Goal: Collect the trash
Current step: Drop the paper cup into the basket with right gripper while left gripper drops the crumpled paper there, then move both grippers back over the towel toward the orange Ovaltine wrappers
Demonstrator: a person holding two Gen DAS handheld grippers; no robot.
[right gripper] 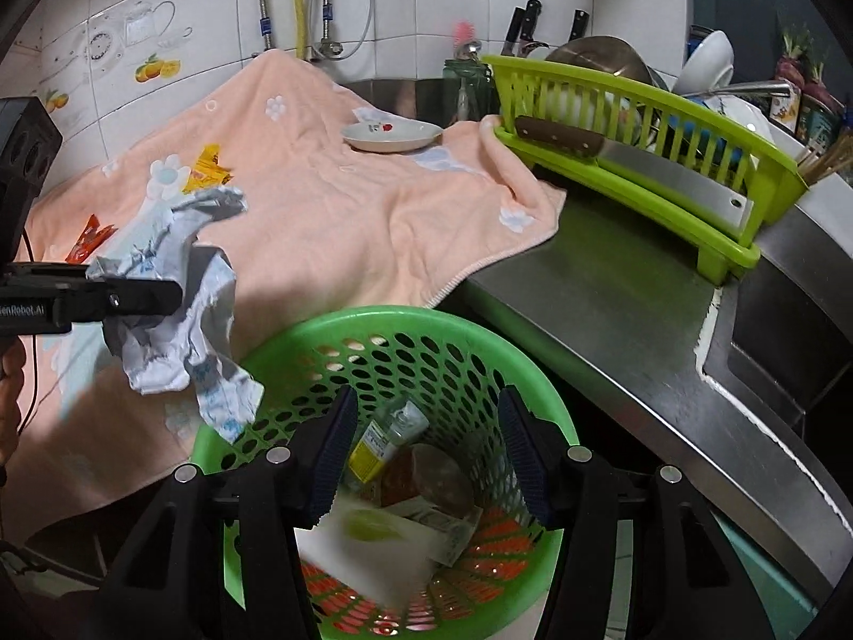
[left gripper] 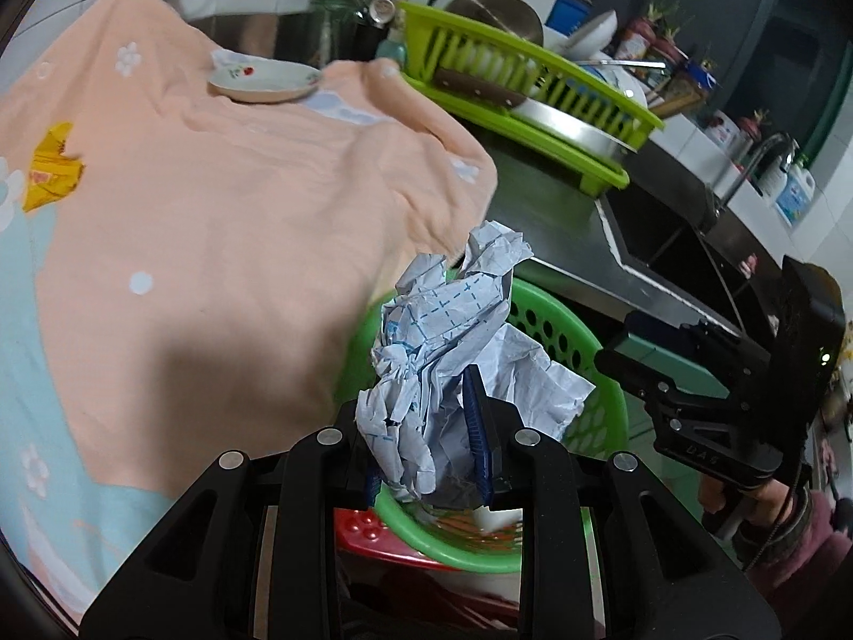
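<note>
A crumpled sheet of white paper with blue print (left gripper: 448, 330) is pinched between the blue pads of my left gripper (left gripper: 426, 458), which is shut on it. The paper hangs over the near-left rim of the green perforated basket (right gripper: 373, 320); the right wrist view shows the crumpled paper (right gripper: 176, 320) and the left gripper (right gripper: 170, 296) from the side. My right gripper (right gripper: 429, 453) is open above the basket mouth with nothing between its fingers. The basket holds a small bottle (right gripper: 389, 432), white paper (right gripper: 373, 544) and other scraps. A yellow wrapper (right gripper: 210, 165) and an orange wrapper (right gripper: 90, 240) lie on the towel.
A peach towel (right gripper: 330, 213) covers the counter, with a small plate (right gripper: 392, 136) on it. A lime dish rack (right gripper: 640, 122) holding a cleaver (right gripper: 640, 160) and dishes stands at the right. The steel counter (right gripper: 586, 277) runs to a sink (right gripper: 789, 341). A tiled wall is behind.
</note>
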